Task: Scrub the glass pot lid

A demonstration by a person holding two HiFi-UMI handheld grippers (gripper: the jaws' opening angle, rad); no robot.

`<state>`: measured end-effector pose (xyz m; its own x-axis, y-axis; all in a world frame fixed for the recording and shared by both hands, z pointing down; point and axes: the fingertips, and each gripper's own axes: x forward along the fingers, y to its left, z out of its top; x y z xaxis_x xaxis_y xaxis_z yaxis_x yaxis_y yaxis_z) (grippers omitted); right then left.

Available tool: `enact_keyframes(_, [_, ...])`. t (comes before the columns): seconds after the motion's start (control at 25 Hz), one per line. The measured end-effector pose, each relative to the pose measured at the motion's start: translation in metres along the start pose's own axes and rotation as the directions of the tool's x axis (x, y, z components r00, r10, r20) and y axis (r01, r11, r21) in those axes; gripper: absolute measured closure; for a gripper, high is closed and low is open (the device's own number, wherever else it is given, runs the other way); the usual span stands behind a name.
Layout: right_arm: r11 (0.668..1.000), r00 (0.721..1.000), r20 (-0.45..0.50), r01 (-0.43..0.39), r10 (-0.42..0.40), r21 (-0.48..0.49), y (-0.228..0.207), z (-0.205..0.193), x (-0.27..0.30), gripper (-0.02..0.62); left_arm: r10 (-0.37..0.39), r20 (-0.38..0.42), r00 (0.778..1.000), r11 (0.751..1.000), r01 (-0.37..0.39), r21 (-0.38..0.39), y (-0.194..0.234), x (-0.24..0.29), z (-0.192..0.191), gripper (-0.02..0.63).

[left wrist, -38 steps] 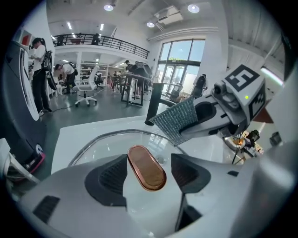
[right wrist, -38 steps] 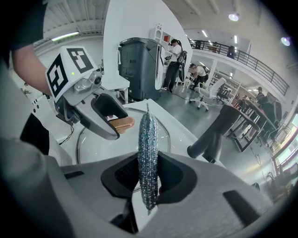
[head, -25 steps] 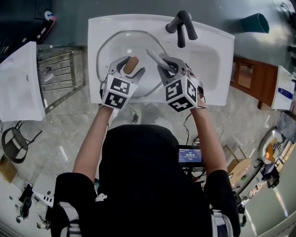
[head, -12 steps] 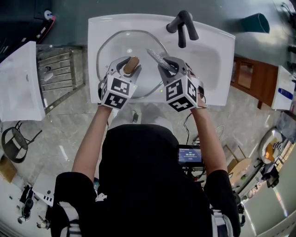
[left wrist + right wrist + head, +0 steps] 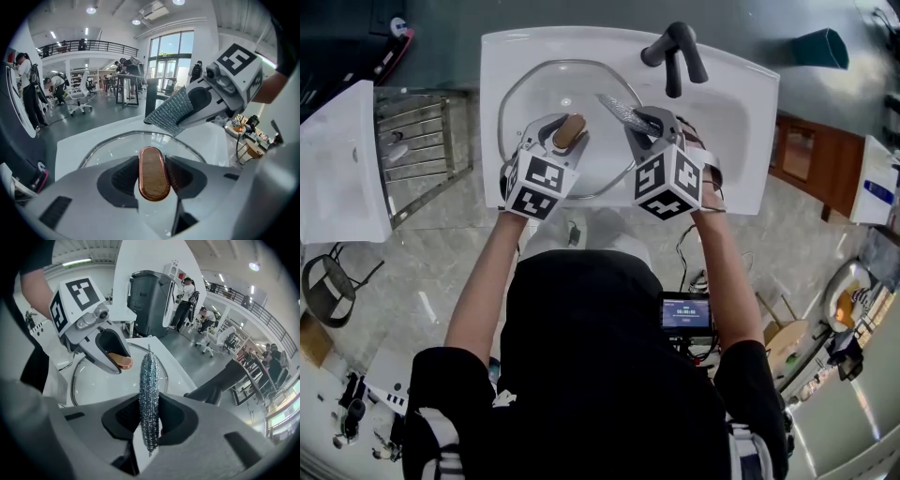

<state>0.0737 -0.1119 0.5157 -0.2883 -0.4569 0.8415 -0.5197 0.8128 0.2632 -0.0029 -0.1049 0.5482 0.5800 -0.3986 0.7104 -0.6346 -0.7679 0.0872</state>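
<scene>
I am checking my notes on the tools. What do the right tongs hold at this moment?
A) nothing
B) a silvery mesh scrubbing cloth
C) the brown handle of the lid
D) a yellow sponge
B: in the right gripper view, the right tongs are closed on a silvery mesh scrubbing cloth that stands upright between them.

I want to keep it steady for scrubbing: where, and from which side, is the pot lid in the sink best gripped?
I would grip the oval handle at the middle of the lid, from above, jaws across its narrow width. It stands up from the smooth glass, which offers no other hold; the left gripper clamps it so.
</scene>
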Motion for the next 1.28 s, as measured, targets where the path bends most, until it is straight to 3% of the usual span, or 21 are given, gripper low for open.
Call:
enact_keyframes(0.28, [0.985, 0.998, -0.057, -0.011, 0.001, -0.173, -0.003, 0.008, 0.012, 0.526, -0.003, 0.003, 1.0, 1.0, 0.002, 0.006, 0.0, 0.0, 0.001, 0.433])
enact_keyframes(0.6, [0.938, 0.993, -0.107, 0.011, -0.051, -0.347, -0.007, 0.007, 0.029, 0.528, -0.01, 0.006, 1.0, 1.0, 0.01, 0.007, -0.001, -0.001, 0.001, 0.434])
enact_keyframes(1.28, [0.918, 0.99, -0.133, -0.011, -0.046, -0.397, 0.001, -0.001, 0.041, 0.528, -0.01, 0.011, 1.0, 1.0, 0.01, -0.014, 0.0, 0.0, 0.0, 0.437])
